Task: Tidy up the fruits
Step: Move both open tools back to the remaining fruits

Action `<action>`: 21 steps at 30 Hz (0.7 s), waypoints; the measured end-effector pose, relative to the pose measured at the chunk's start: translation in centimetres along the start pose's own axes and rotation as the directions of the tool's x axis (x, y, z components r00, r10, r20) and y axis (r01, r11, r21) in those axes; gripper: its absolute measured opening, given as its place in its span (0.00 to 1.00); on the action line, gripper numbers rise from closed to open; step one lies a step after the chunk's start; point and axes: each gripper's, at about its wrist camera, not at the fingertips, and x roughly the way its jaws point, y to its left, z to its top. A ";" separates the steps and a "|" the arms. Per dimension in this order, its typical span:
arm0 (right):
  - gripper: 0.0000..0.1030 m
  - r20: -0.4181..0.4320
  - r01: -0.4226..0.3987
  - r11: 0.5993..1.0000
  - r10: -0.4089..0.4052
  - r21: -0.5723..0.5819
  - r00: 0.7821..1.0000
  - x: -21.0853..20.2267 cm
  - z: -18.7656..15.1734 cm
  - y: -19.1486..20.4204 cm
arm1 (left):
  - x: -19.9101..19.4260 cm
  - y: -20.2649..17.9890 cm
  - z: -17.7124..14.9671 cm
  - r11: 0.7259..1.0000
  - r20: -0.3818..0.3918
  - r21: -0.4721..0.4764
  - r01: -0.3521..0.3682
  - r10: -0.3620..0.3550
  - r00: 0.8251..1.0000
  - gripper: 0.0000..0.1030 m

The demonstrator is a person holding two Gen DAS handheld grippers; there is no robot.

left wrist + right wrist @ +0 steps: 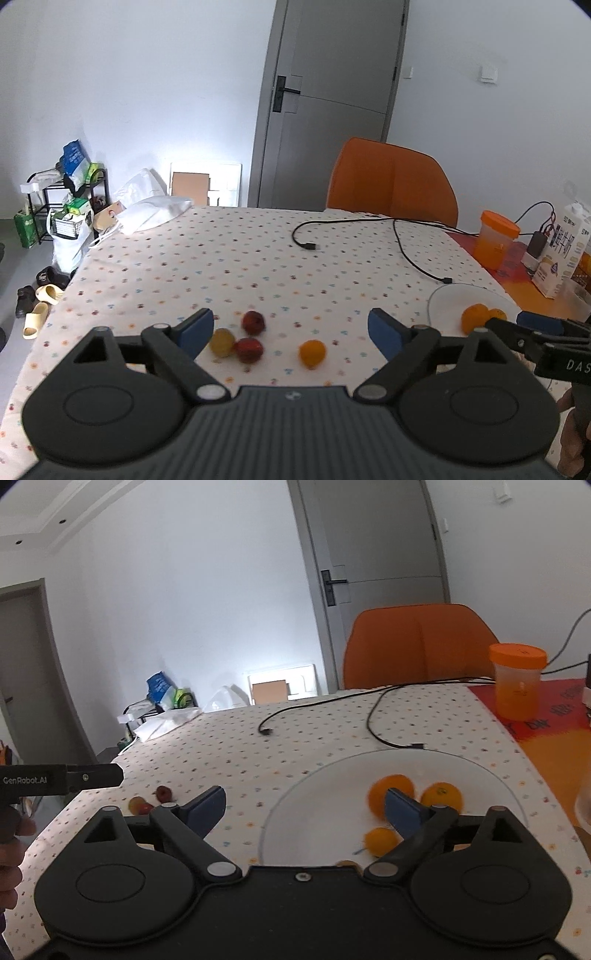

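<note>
1. Two grippers over table w/ dotted tablecloth (258,258); both point forward and slightly down.
2. Left gripper (290,330): jaws spread wide, nothing between pads. Blue fingertips (195,330) clear of all fruit.
3. Loose fruit on cloth, ahead of left gripper: yellowish fruit (222,342) just beside left pad; front red fruit (249,350) touching it on its right; rear red fruit (253,322) just behind that pair; small orange fruit (312,353) apart, to the right, approx. mid-gap.
4. Right gripper (305,809): jaws spread wide, gripping nothing. Right pad (404,810) overlaps big orange in view; contact can't be told.
5. Glass plate (314,812) under right gripper holds 3 pcs: big orange (391,788), second orange (441,795) just beside it, small orange piece (380,841) nearer the camera. Image is blurred here.
6. Plate sits right of the loose fruit group, well apart.
7. Far side of table: two black cables (406,243), orange-lidded jar (517,683), milk carton (561,251), orange chair (391,181) behind.
8. Person's hand (14,834) visible at left edge, on left gripper handle.
</note>
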 end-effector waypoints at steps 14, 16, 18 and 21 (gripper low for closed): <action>0.73 -0.036 -0.096 0.994 0.094 -0.060 0.995 2.0 0.3 4.8 | 0.4 4.8 -0.5 0.996 -0.017 -0.076 -0.043 0.042 0.999 0.54; 0.69 -0.052 -0.112 0.992 0.109 -0.062 0.993 2.4 0.1 5.2 | 0.6 5.3 -0.7 0.995 -0.027 -0.088 -0.047 0.045 0.999 0.49; 0.66 -0.065 -0.123 0.990 0.119 -0.066 0.991 2.9 0.0 5.7 | 0.7 5.6 -0.8 0.994 -0.030 -0.094 -0.048 0.045 0.999 0.47; 0.64 -0.078 -0.134 0.988 0.128 -0.078 0.989 3.5 0.0 6.3 | 1.0 5.9 -1.0 0.994 -0.037 -0.095 -0.048 0.045 0.998 0.43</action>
